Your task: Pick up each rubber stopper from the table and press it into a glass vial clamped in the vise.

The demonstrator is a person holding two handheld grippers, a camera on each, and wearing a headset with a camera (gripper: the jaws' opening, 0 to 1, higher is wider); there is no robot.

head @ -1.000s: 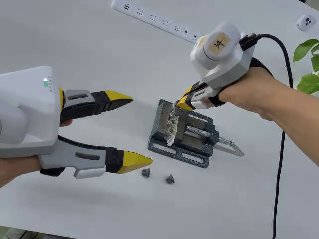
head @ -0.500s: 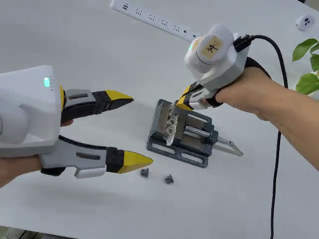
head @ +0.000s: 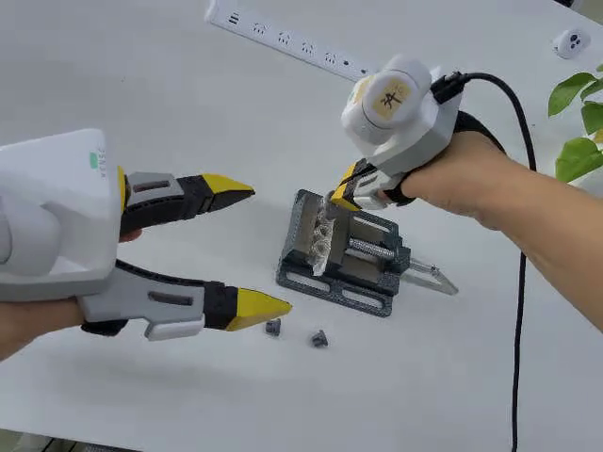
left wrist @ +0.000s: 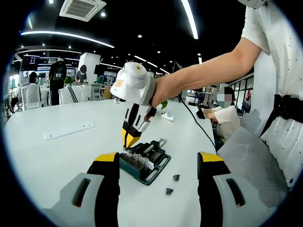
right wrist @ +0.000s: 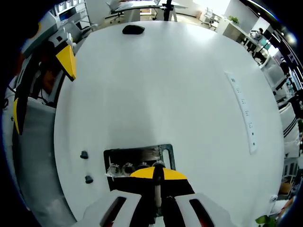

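Observation:
A dark grey vise (head: 350, 268) stands mid-table and clamps a row of glass vials (head: 325, 235). My right gripper (head: 340, 198) is shut, and its yellow tips point down onto the vial at the row's far end (right wrist: 158, 165). I cannot make out anything between its jaws. Two grey rubber stoppers (head: 273, 327) (head: 319, 338) lie loose on the table in front of the vise. My left gripper (head: 248, 247) hovers open to the left of the vise, holding nothing. From the left gripper view I see the vise (left wrist: 156, 165) between my tips and the stoppers (left wrist: 176, 177) beside it.
A white power strip (head: 283, 38) lies along the table's far side. A black cable (head: 521, 282) trails from the right gripper down the right. Green plant leaves (head: 577, 122) and a small white object (head: 570, 42) are at the far right.
The right gripper's body has leaned a little to the left while its tips stay over the far vial. The left gripper holds its place, still open.

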